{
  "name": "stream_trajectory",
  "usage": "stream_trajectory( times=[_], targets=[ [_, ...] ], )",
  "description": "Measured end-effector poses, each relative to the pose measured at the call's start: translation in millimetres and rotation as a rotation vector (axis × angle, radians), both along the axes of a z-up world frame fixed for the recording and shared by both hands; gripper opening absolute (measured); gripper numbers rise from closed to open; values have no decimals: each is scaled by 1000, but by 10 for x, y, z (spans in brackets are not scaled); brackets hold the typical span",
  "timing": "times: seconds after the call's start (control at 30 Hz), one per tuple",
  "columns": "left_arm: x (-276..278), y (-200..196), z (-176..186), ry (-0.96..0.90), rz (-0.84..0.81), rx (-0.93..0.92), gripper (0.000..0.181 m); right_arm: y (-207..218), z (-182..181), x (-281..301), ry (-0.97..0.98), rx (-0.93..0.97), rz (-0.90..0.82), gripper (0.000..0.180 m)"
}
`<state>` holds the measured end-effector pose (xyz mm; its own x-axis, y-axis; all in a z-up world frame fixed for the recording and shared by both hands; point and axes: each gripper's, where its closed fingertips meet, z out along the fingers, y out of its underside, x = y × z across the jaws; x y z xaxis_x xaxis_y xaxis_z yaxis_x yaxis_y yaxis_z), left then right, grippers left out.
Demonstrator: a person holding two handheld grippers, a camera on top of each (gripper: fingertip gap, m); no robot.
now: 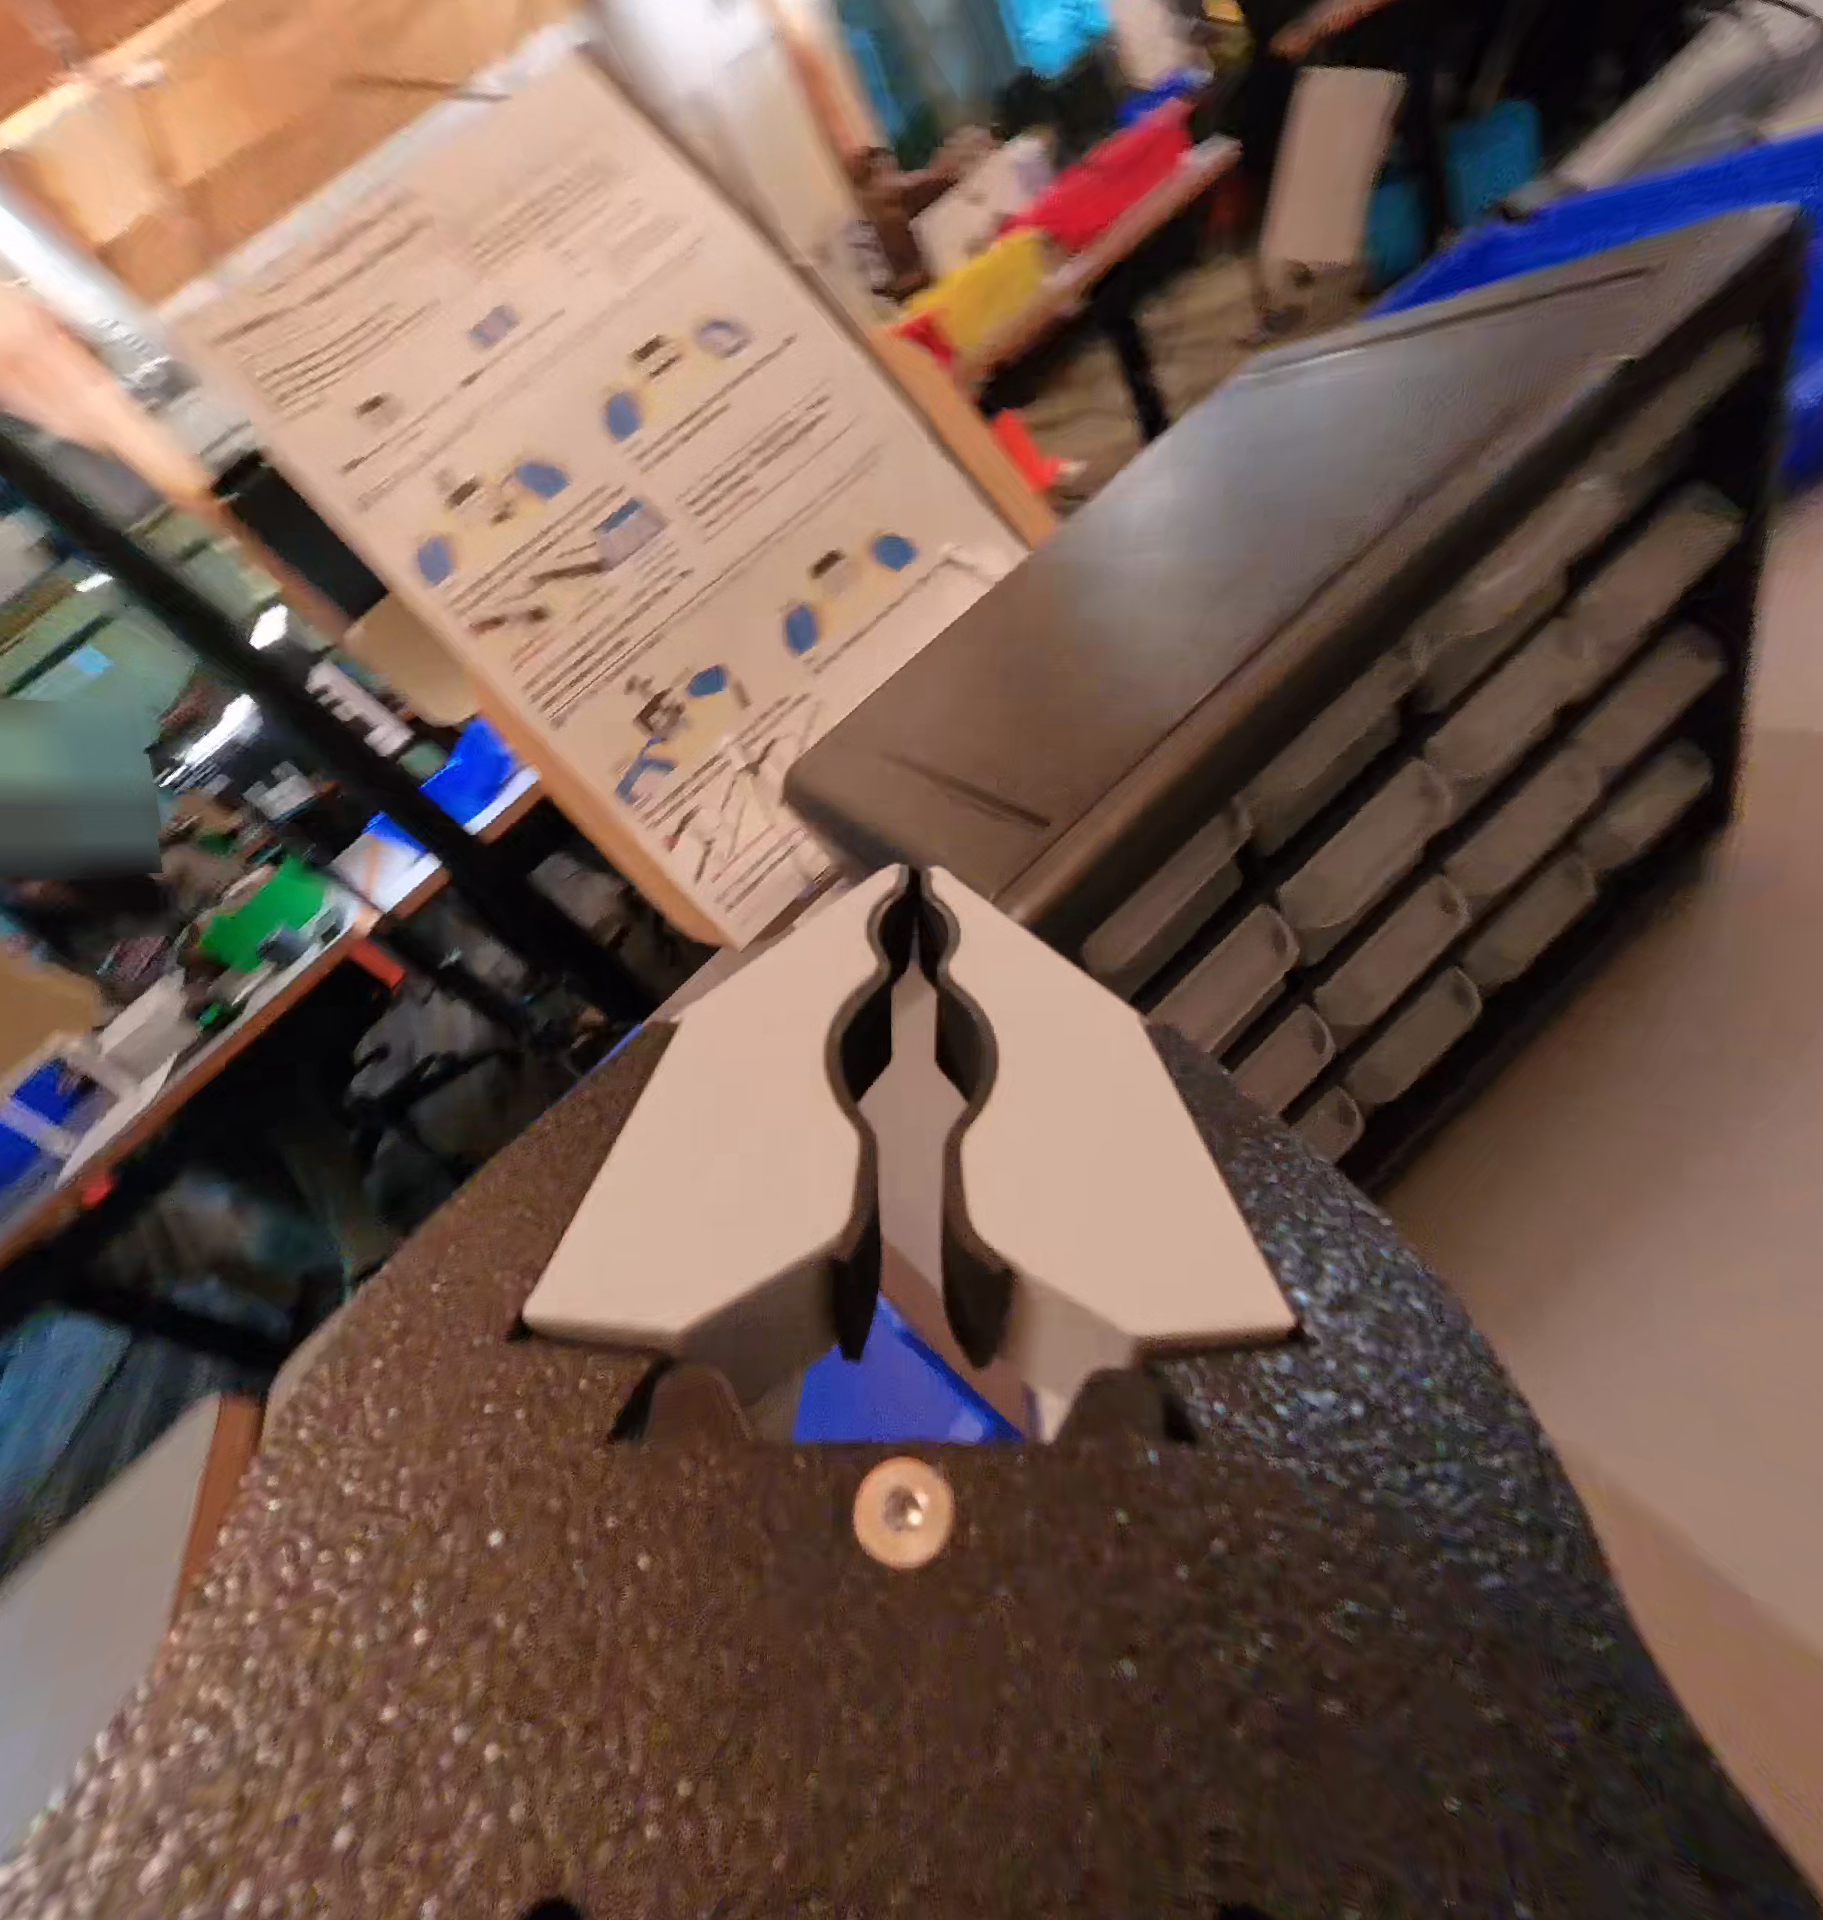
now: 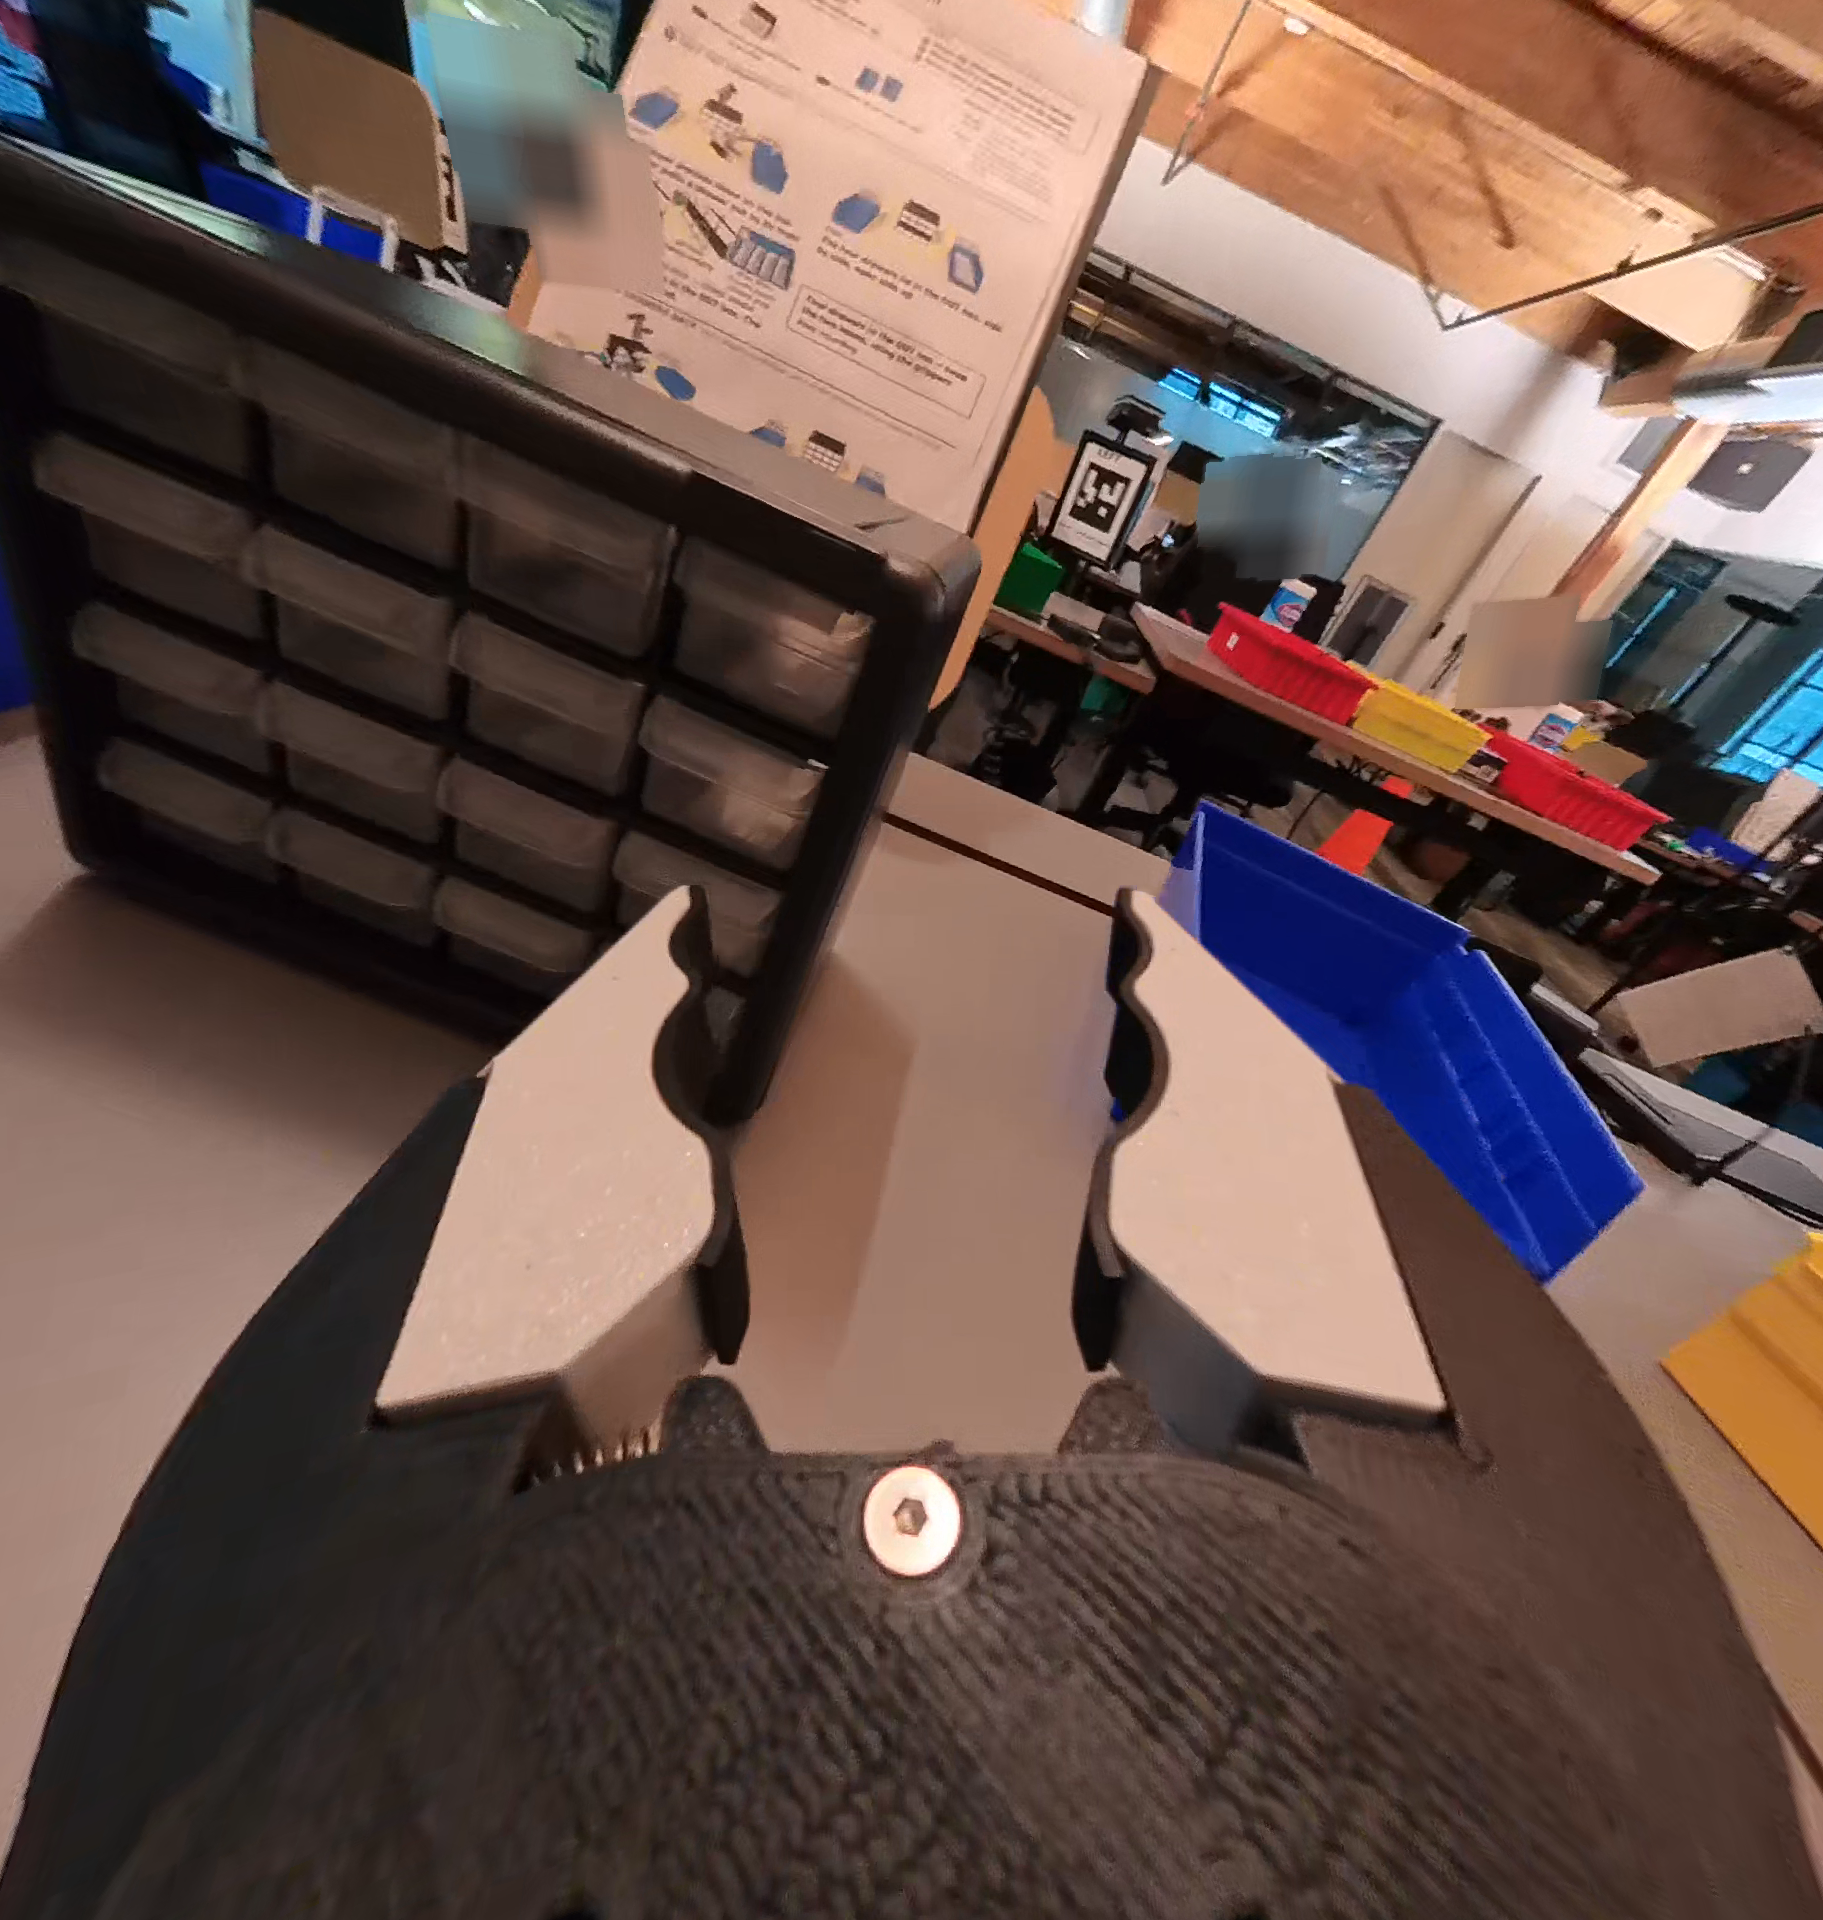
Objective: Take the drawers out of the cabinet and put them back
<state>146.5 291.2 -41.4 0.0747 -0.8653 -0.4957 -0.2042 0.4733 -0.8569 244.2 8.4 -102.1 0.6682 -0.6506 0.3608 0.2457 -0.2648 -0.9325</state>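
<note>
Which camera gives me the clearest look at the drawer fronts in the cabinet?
The right wrist view: the cabinet faces it, drawer fronts in clear rows. The left wrist view shows it obliquely and blurred.

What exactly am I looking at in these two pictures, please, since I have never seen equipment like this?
These are two hand-held grippers, each with a camera looking forward along its two grey fingers. A person holds one in each hand; no robot arm is involved. One picture comes from the left gripper, whose fingers are closed with nothing between them. The other comes from the right gripper, whose fingers stand apart and empty. Both face a black cabinet of small clear drawers, all apparently pushed in, standing on a pale table. To its right in the right gripper's picture sit a blue bin and something yellow. An instruction poster stands behind.
</note>
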Motion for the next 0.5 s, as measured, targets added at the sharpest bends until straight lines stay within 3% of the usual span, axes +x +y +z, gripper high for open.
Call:
stream_trajectory(
  times=[0.17,0.23,0.4,0.5],
  targets=[
    [335,-105,174,305,-255,31,0,283,-13,-289,4,7,144,55],
    [467,-101,161,457,-352,46,0,444,-66,-395,5,-7,183,64],
    [815,175,131,790,-351,27,0,1043,-212,-780,141,98,354,74],
    [940,181,58,943,-390,-42,0,1443,-235,-1084,360,303,510,63]
  ],
)
